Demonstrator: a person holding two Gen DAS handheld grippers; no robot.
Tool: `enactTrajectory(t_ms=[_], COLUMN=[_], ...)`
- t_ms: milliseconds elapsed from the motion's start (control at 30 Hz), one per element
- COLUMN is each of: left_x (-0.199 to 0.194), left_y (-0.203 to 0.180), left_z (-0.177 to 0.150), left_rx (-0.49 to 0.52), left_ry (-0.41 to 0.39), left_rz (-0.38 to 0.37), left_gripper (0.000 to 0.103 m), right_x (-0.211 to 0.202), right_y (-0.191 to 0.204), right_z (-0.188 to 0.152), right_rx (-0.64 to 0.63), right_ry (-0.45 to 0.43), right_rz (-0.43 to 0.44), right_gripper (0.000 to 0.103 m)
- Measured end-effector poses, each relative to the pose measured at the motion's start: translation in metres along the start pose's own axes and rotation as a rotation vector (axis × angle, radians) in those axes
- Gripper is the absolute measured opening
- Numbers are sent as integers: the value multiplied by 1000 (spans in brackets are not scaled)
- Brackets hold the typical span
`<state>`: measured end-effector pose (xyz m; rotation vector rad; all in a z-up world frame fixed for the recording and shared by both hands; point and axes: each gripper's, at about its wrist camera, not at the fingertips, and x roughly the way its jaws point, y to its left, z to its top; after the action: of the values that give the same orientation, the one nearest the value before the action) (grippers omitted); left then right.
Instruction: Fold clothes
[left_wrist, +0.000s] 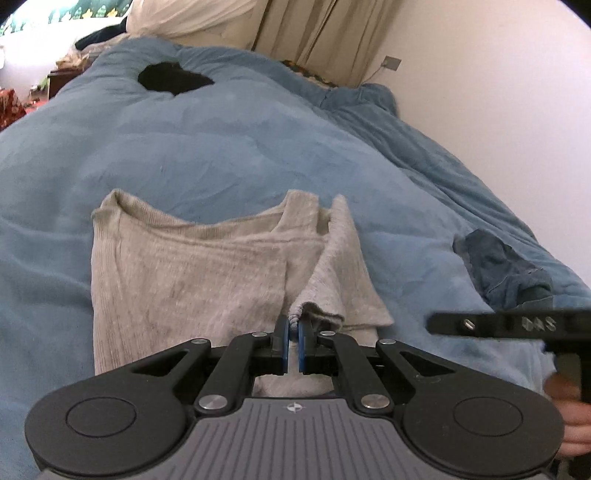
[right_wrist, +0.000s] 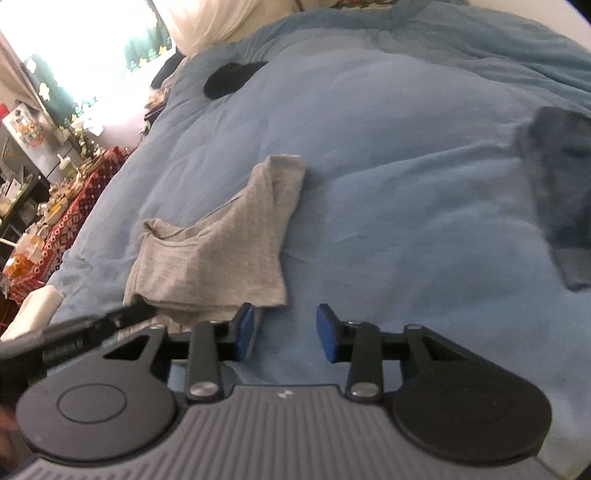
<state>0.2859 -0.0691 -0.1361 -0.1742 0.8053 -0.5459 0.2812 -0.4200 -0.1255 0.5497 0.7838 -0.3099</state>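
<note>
A grey knit garment (left_wrist: 192, 273) lies partly folded on the blue bedspread (left_wrist: 221, 147). My left gripper (left_wrist: 293, 328) is shut on a hem of that garment at its near right corner, and the pinched cloth rises into a fold. In the right wrist view the same grey garment (right_wrist: 221, 243) lies to the left. My right gripper (right_wrist: 286, 328) stands open over bare bedspread (right_wrist: 388, 184) just right of the garment's near edge, with nothing between its blue pads (right_wrist: 327, 328).
A dark blue garment (left_wrist: 506, 269) lies crumpled to the right, also the blurred dark blue garment (right_wrist: 561, 177). A black cloth (left_wrist: 173, 77) sits far up the bed. The wall (left_wrist: 498, 92) runs along the right. A cluttered table with red cloth (right_wrist: 66, 214) stands left of the bed.
</note>
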Motion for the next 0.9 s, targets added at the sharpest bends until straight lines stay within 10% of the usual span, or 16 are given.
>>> enactTrajectory(t_ms=[167,300,900], left_x=[5,7,-50], left_y=[11,17,32], left_z=[-4,-6,8], left_rx=[-18,-20,-90], left_ry=[28,37,-106], left_rz=[-24,-38,-23], left_gripper=[5,5,5], right_x=[44,55,33], right_y=[5,4,69], right_z=[11,13,46], right_rx=[26,66,-23], right_ry=[58,71,-37], right_rz=[-30,-27,63], right_gripper=[30,2,2])
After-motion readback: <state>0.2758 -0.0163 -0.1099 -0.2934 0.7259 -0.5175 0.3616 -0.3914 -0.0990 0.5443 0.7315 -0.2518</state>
